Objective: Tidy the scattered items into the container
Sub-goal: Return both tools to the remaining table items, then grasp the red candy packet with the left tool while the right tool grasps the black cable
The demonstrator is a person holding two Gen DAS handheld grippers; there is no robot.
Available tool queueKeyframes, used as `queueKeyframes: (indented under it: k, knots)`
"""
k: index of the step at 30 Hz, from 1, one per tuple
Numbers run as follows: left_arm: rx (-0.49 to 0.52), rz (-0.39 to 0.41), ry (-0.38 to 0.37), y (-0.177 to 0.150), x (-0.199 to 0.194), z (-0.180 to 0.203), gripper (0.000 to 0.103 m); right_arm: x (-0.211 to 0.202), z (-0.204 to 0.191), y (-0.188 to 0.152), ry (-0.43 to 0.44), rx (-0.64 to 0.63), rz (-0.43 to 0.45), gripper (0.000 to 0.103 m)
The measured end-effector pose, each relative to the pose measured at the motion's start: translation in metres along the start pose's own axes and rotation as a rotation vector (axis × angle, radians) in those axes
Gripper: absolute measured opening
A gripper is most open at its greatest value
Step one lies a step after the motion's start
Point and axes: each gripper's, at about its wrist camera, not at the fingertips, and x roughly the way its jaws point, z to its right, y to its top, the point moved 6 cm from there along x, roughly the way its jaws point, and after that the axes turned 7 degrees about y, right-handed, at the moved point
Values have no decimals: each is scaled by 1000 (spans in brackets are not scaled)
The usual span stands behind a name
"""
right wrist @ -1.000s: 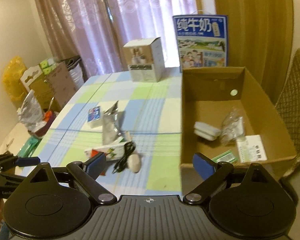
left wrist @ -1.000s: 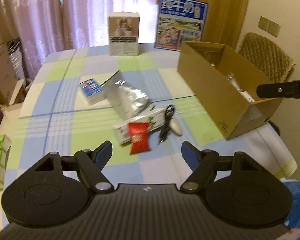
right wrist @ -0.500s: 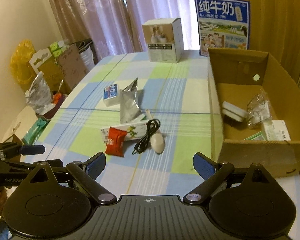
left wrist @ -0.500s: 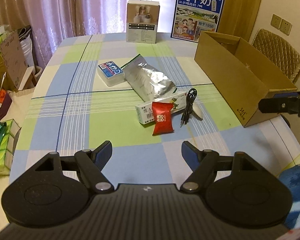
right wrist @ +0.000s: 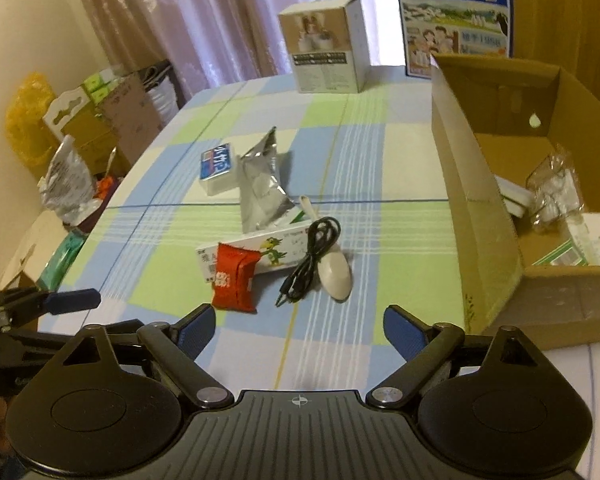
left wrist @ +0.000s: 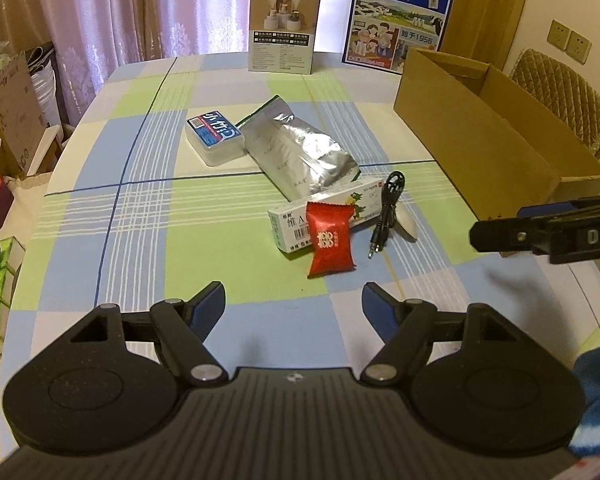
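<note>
Left wrist view: a bench (left wrist: 228,272) under a checked cloth carries the whole job, with an open cardboard box (left wrist: 476,132) at two o'clock serving as the container, its mouth upward so items can be dropped in from above. Right wrist view shows the box already holding a few packets. Clustered at centre, just beside one another, lie a silver foil pouch (left wrist: 300,156), a blue-lidded white case (left wrist: 216,140) at eleven o'clock of it, a long white carton (left wrist: 292,224), a red sachet (left wrist: 330,240) lying over the carton's near end, and a black cable (left wrist: 386,212) draped across a white spoon (right wrist: 336,274). The left gripper (left wrist: 294,304) hangs empty at six o'clock, fingers (left wrist: 210,304) spread apart. The right gripper (right wrist: 298,322), also empty, has just narrowed slightly but stands wide, seemingly lined up on the cable and spoon.
</note>
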Motion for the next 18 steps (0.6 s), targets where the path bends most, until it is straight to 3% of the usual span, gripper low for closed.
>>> queueKeyframes:
  k: [8, 10, 18]
  knots:
    - [54, -23, -18, 14, 26, 15, 63, 30, 15, 6, -16, 97, 19, 73]
    - [58, -31, -32, 16, 36, 19, 52, 36, 21, 5, -27, 111, 25, 71]
    - [37, -35, -74, 19, 70, 38, 46, 50, 38, 4, -40, 130, 39, 64]
